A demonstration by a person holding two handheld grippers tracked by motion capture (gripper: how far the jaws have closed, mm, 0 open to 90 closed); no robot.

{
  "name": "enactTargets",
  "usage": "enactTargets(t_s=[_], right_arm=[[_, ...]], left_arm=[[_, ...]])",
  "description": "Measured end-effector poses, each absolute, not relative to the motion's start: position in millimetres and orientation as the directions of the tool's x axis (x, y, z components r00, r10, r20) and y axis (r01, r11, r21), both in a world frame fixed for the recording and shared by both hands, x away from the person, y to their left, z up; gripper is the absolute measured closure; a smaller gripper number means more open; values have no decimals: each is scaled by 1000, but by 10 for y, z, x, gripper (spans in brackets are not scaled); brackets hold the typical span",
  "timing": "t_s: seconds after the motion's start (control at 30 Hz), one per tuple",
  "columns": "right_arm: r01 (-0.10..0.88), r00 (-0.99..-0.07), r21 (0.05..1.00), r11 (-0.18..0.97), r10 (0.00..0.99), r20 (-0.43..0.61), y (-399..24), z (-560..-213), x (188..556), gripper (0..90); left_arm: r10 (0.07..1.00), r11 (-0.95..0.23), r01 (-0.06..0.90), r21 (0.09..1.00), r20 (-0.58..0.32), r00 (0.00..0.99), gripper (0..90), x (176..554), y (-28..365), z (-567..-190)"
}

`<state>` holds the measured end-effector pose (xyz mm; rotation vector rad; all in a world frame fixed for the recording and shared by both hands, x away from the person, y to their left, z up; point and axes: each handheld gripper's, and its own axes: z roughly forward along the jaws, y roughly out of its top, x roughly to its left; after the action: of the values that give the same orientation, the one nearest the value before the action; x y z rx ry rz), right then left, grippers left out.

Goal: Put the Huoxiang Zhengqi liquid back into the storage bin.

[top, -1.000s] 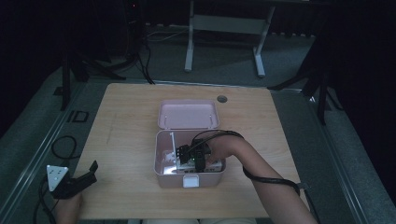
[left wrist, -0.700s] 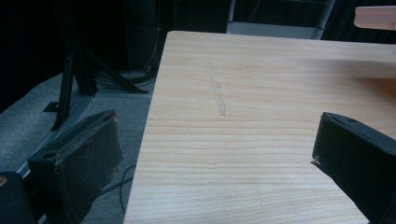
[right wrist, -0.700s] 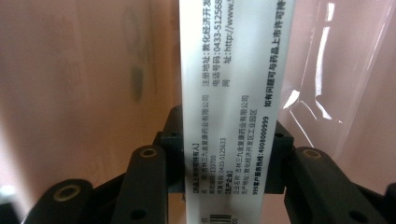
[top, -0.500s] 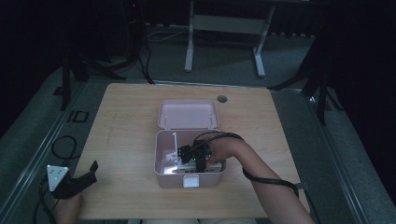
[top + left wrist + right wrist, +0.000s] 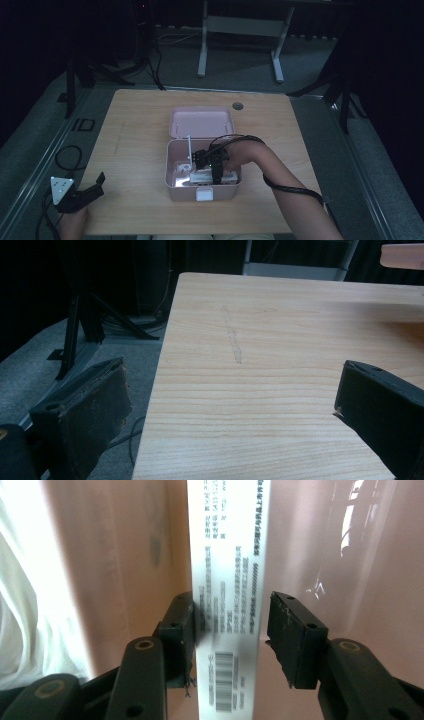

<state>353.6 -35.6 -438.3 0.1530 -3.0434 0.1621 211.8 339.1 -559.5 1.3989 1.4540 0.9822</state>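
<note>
An open pink box (image 5: 170, 167) stands mid-table, its lid (image 5: 200, 122) folded back behind it. My right gripper (image 5: 212, 169) reaches down inside it. In the right gripper view its jaws (image 5: 231, 625) straddle a long white carton (image 5: 230, 555) printed with small text and a barcode. The left jaw touches the carton's edge and a thin gap shows at the right jaw. The carton (image 5: 207, 177) lies on the box floor. My left gripper (image 5: 95, 189) rests open at the table's front left corner, its jaws (image 5: 230, 400) wide apart over bare wood.
A thin white stick (image 5: 189, 145) stands upright in the box's left part. White crumpled material (image 5: 30, 605) lies beside the carton. A cable hole (image 5: 237, 106) sits near the table's far edge. The right gripper's cable (image 5: 292, 187) loops over the forearm. The table's left edge (image 5: 160, 370) drops to grey floor.
My right gripper has shifted slightly to the right inside the pink box. The left gripper has not moved.
</note>
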Motion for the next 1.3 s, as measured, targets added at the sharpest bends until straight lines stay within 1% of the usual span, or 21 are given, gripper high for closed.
enactTargets(t_s=[0.33,0.4,0.7,1.03,1.3], right_arm=[[-94,-994,-84,992,-88,67,-420,-4160,3547,545],[-100,-994,-72,992,-96,55,-443,-4081,3543,542],[-75,-997,-9,997,-75,16,-632,-3814,3533,523],[-18,-1000,75,997,-17,-6,-1035,-3578,3552,498],[52,-998,128,990,57,-32,-1454,-3590,3659,467]], left_arm=[[998,59,314,948,-64,5,16,2119,3389,-5596],[998,59,315,947,-64,5,16,2120,3387,-5596],[998,57,315,947,-62,6,16,2117,3388,-5595],[998,57,316,947,-61,2,16,2116,3386,-5595],[998,56,316,947,-60,1,16,2117,3383,-5596]])
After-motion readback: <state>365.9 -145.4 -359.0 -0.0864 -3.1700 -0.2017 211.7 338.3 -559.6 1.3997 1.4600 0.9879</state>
